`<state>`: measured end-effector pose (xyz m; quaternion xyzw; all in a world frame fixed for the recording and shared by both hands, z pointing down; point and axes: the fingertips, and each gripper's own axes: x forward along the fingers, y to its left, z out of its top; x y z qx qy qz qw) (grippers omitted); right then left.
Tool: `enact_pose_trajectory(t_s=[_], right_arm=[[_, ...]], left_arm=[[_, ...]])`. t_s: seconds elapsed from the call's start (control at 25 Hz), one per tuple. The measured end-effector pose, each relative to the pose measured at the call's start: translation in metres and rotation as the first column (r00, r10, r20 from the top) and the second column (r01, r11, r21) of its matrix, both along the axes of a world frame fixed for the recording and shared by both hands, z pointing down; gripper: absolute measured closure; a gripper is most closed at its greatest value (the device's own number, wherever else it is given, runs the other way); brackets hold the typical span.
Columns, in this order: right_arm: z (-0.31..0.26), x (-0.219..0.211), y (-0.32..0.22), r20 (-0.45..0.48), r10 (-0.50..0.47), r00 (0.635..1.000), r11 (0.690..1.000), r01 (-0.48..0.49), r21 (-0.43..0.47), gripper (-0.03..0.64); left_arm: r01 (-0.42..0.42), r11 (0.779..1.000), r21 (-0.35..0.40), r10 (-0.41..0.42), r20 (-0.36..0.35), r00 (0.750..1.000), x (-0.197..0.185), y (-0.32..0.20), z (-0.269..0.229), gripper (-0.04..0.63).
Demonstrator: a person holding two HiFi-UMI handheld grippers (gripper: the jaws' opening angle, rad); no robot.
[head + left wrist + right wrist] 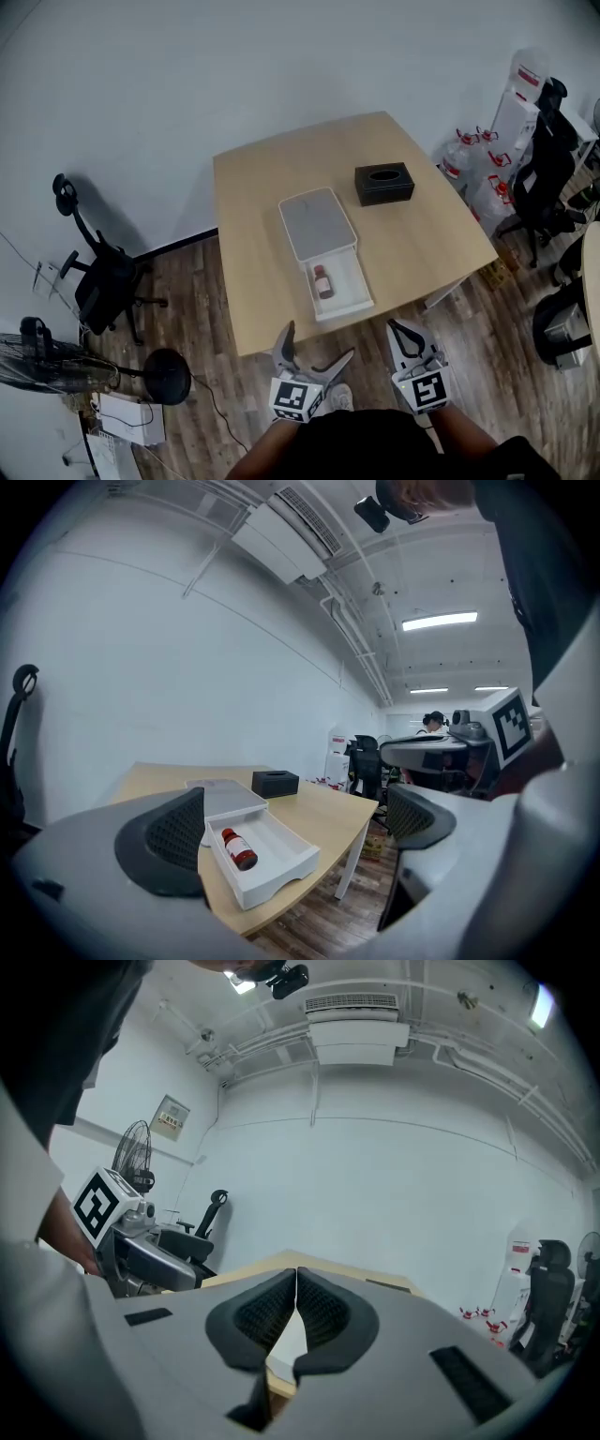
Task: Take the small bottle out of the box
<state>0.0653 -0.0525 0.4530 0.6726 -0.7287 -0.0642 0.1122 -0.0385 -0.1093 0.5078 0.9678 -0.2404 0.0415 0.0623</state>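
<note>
A white box (pixel 349 302) lies on the wooden table (pixel 253 225), its drawer pulled out toward me. In the drawer lies a small brown bottle (pixel 322 281) with a red cap and a white label, on its side. The left gripper view shows the same bottle (pixel 238 847) in the drawer (pixel 281 866). My left gripper (pixel 316 346) is held below the table's near edge, open and empty. My right gripper (pixel 402 332) is beside it, shut with its pads (pixel 272 1318) touching and nothing between them.
A black tissue box (pixel 383 183) stands on the table's far right. Office chairs (pixel 103 277) and a fan are at the left on the wood floor, more chairs (pixel 548 178) and water jugs at the right. A person sits far off in the left gripper view.
</note>
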Motion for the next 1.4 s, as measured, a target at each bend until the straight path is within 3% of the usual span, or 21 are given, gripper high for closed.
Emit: enact_pose_trajectory(t_s=[0.32,0.64,0.84,1.04,1.24,1.4], right_arm=[[-0.008,0.009,-0.051,-0.02,-0.047,0.999,0.998,0.047,0.037,0.598],[-0.006,0.041,-0.106,0.029,-0.103,0.994,0.994,0.102,0.035,0.597],[-0.003,0.068,-0.144,0.04,-0.168,0.985,0.986,0.168,0.022,0.597],[0.002,0.093,-0.177,0.045,-0.25,0.967,0.968,0.25,0.015,0.598],[0.005,0.113,-0.2,0.054,-0.321,0.945,0.947,0.321,0.018,0.598],[0.01,0.133,-0.209,0.049,-0.387,0.921,0.922,0.386,0.015,0.598]], left_arm=[[0.006,1.0,-0.025,-0.005,0.03,1.0,0.009,-0.03,0.005,-0.006],[0.074,0.996,-0.045,-0.071,0.064,0.995,0.034,-0.067,0.013,0.015],[0.144,0.982,-0.121,-0.129,0.122,0.984,0.061,-0.093,0.028,0.016],[0.264,0.946,-0.189,-0.224,0.209,0.952,0.078,-0.12,0.05,0.045],[0.37,0.892,-0.26,-0.291,0.294,0.91,0.091,-0.136,0.079,0.072],[0.456,0.84,-0.293,-0.331,0.388,0.86,0.103,-0.141,0.101,0.109]])
